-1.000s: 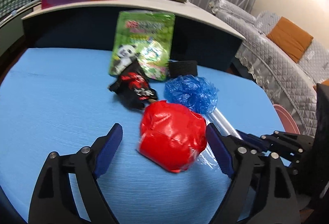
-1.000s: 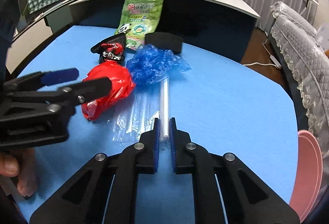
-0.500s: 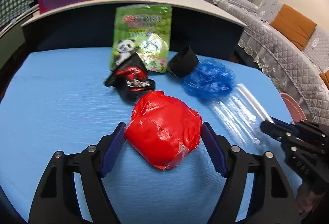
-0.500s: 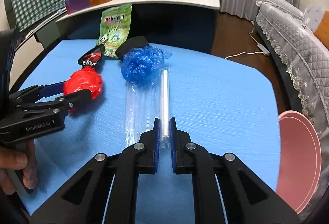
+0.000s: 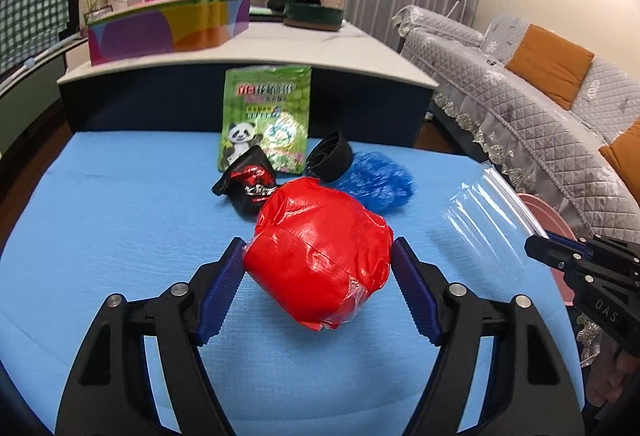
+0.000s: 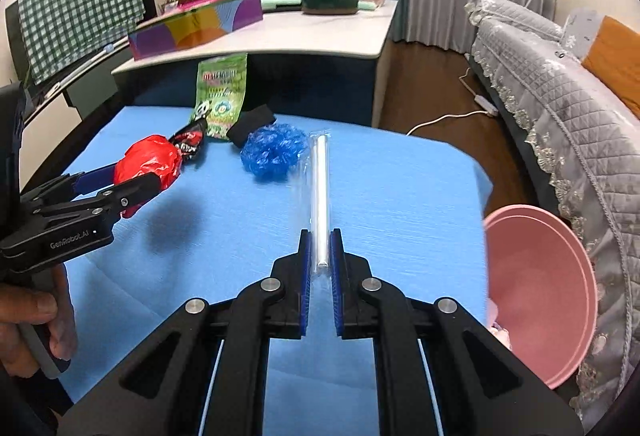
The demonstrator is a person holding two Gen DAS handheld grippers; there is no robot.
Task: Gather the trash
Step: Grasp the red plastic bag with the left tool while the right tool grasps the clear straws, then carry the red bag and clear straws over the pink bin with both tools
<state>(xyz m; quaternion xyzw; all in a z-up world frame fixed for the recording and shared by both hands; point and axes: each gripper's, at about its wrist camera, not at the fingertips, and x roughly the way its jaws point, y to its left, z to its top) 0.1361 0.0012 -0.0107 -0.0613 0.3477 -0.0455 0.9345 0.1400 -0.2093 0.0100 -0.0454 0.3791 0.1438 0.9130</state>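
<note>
I have two pieces in hand: the left gripper (image 5: 318,268) has its fingers clamped on the red wad (image 5: 320,252), which casts a shadow on the bench (image 6: 400,188) and looks lifted, and the right gripper (image 6: 318,262) is pinched on the clear sleeve (image 6: 319,192). The next move, I judge, is carrying both to the pink bin (image 6: 540,288) at the bench's right edge (presumably the trash). Four pieces wait by the far edge: one blue wad (image 5: 378,180), one black cap (image 5: 330,156), one black-red wrapper (image 5: 248,184), one green pouch (image 5: 266,116).
</note>
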